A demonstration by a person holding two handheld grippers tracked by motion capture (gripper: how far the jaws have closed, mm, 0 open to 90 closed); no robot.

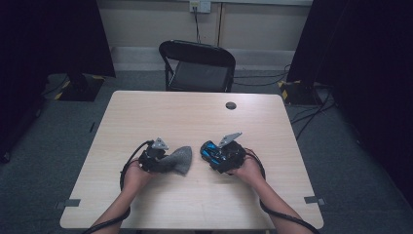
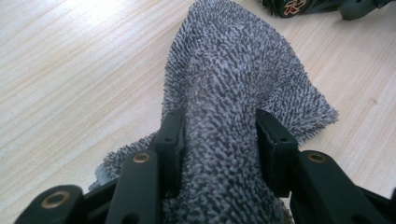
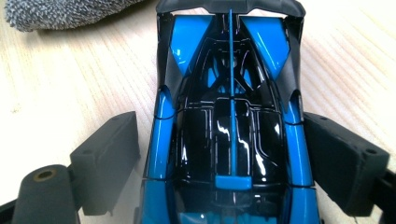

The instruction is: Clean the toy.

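Toy car (image 3: pixel 229 121) nose cut off; cloth (image 2: pixel 233 93) hides table.

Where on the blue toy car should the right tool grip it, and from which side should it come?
Grip the blue toy car across its narrow cabin waist, coming from the end nearest the right tool. The straight side panels there sit between the pads; the far end flares wider.

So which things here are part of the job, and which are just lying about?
In use:
- grey cloth, clamped in the left gripper
- blue and black toy car, between the right gripper pads

Lying about:
- black folding chair behind the table
- small dark round spot on the far tabletop
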